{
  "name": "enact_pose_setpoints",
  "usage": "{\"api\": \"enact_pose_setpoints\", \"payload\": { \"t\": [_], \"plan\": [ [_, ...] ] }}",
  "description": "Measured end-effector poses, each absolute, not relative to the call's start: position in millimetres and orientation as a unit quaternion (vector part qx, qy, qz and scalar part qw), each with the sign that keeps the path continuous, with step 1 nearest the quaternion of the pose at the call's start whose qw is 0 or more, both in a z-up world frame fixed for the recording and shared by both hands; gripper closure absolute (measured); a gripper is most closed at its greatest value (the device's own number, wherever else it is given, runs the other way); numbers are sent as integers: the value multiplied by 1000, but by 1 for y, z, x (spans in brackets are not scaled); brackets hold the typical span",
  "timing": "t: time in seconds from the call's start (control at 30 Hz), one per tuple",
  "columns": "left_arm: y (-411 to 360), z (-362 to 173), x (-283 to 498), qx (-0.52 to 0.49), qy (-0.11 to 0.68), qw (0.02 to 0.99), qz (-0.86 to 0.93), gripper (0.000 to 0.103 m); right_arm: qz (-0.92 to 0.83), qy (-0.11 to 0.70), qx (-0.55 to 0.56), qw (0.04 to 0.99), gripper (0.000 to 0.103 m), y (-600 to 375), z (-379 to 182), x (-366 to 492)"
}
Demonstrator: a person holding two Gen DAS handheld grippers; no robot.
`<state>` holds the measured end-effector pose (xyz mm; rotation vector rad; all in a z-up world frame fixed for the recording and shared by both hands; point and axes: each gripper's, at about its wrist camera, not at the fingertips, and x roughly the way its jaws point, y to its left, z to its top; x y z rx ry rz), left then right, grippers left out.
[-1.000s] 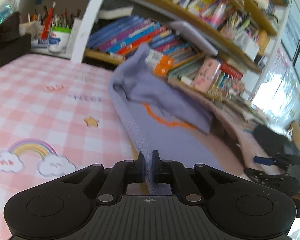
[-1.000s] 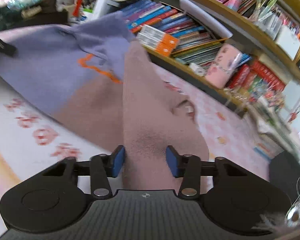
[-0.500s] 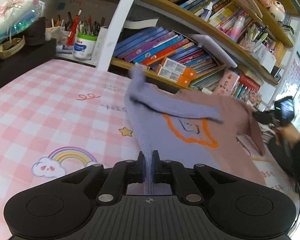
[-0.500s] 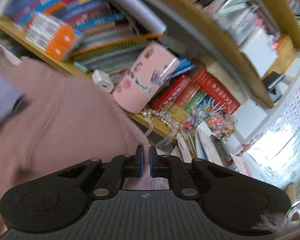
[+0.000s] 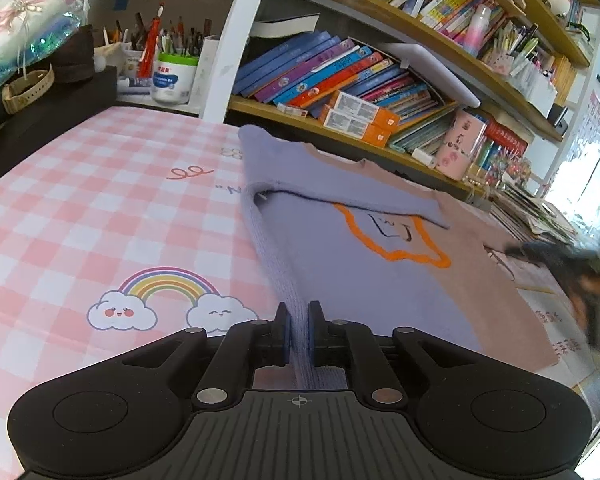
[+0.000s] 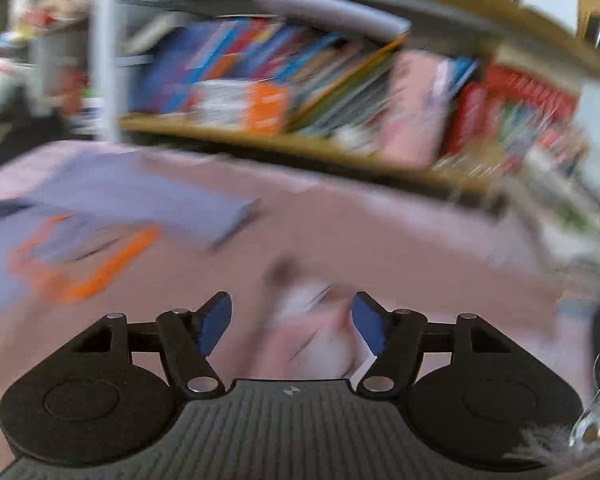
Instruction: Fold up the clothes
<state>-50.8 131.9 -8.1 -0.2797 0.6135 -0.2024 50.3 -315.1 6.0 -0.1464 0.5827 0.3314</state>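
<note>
Left wrist view: left gripper [image 5: 299,330] clenched on the ribbed hem edge of the lilac-and-dusty-pink knitted sweater [image 5: 380,280], pads pressing the fabric from both sides. Likely purpose: pin the near corner so the garment stays taut and flat. Sweater lies on the pink checked mat with rainbow print [image 5: 100,208]; a lilac sleeve [image 5: 340,192] is folded across the chest, above the orange outline motif [image 5: 396,240]. Beyond it, wooden bookshelves [image 5: 380,92] crowded with books.

Right wrist view, badly blurred: right gripper [image 6: 292,322] released, its jaws having just opened wide, nothing between the blue pads [image 6: 214,322]; pink fabric lies below. At the right edge of the left view it shows as a dark smear. Judgement: the pink side has been laid down; the next fold comes next.
</note>
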Motion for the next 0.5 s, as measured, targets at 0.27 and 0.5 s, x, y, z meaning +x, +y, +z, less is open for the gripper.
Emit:
{"api": "enact_pose_setpoints", "payload": {
  "t": [0.27, 0.5],
  "plan": [
    [135, -12, -49, -140, 304, 937, -101, 95, 205, 324, -25, 923, 41, -298, -15, -7],
    [132, -16, -50, -130, 315, 934, -107, 97, 216, 320, -30, 922, 90, -294, -15, -28]
  ]
}}
